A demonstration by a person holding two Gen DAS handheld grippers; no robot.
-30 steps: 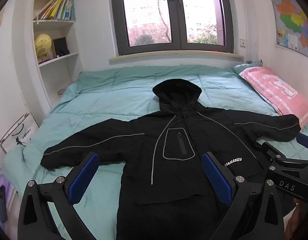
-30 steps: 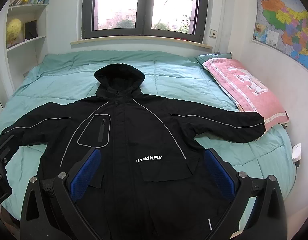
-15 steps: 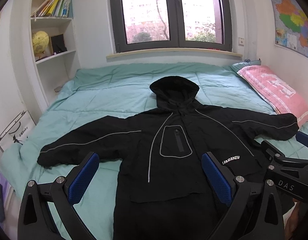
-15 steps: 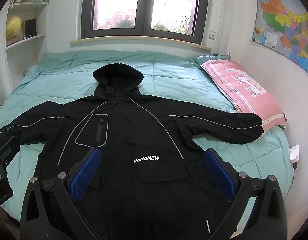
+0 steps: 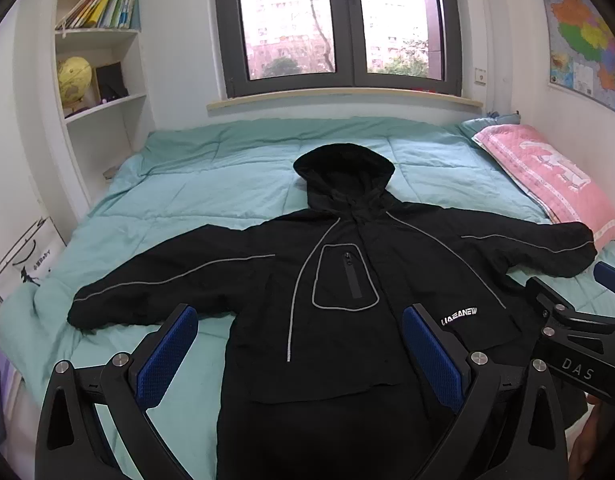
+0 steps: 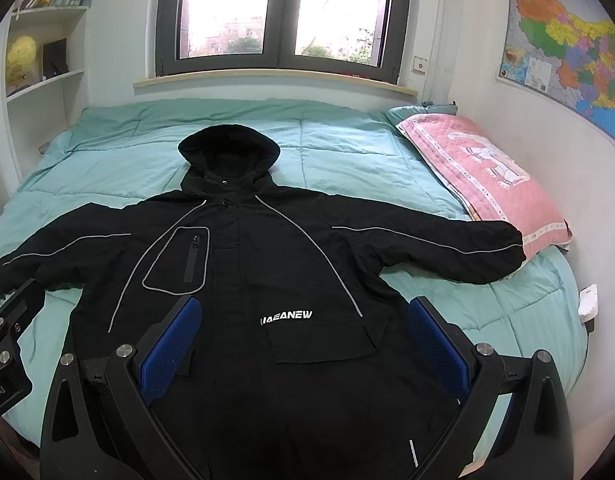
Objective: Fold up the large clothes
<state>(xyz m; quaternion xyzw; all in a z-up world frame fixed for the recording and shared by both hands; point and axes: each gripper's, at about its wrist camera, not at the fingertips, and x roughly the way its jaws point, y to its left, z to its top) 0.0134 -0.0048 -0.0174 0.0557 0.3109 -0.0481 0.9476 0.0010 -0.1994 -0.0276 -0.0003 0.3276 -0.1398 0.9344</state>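
Note:
A large black hooded jacket [image 5: 347,280] lies flat, front up, on a teal bed [image 5: 211,184], sleeves spread left and right, hood toward the window. It also shows in the right wrist view [image 6: 275,264]. My left gripper [image 5: 299,356] is open and empty, held above the jacket's lower left part. My right gripper [image 6: 303,348] is open and empty, above the jacket's lower middle. The right gripper's body shows at the right edge of the left wrist view [image 5: 567,344]. The jacket's hem is hidden under the grippers.
A pink pillow [image 6: 483,172] lies at the bed's right side, touching the right cuff. White shelves [image 5: 103,92] with books and a globe stand at the left. A window is behind the bed, a wall map [image 6: 567,52] on the right.
Both cameras have pulled back and risen slightly, so the jacket sits a little lower and farther. The jacket has not moved; both grippers stay open.

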